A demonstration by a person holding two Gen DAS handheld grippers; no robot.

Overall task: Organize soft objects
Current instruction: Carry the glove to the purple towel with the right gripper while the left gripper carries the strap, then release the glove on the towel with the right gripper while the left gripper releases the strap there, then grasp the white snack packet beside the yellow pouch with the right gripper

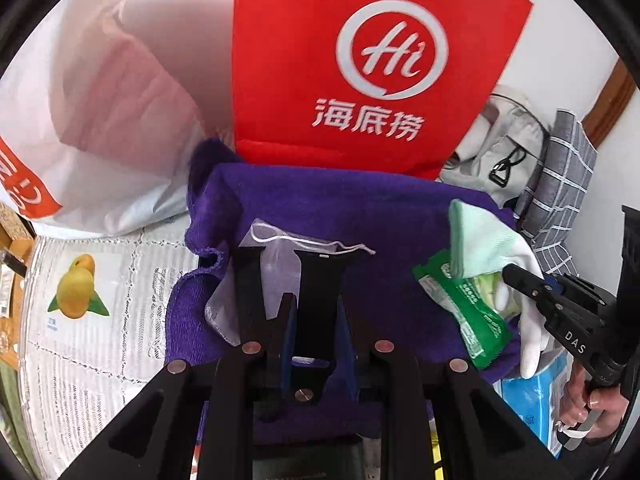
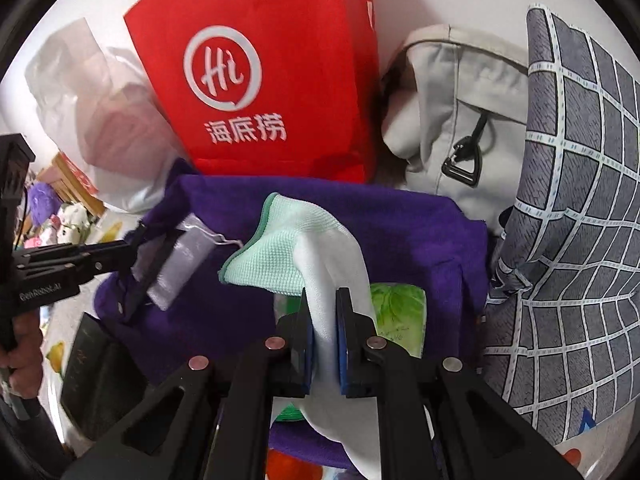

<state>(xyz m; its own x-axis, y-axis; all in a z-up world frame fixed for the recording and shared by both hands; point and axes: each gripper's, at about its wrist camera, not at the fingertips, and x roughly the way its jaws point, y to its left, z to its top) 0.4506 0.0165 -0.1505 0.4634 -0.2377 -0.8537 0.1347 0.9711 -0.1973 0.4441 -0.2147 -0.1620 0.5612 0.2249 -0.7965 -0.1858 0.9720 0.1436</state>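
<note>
A purple towel lies spread in front of a red bag. On it lies a small sheer drawstring pouch. My left gripper has its jaws astride the pouch, open; in the right wrist view the left gripper sits at the pouch. My right gripper is shut on a white glove with a mint green cuff, held over a green wet-wipe packet. In the left wrist view the right gripper pinches the glove above the packet.
A red Haidilao bag stands behind the towel. A white plastic bag is at the left, a grey backpack and a grey checked pillow at the right. A blue box lies at the towel's right edge.
</note>
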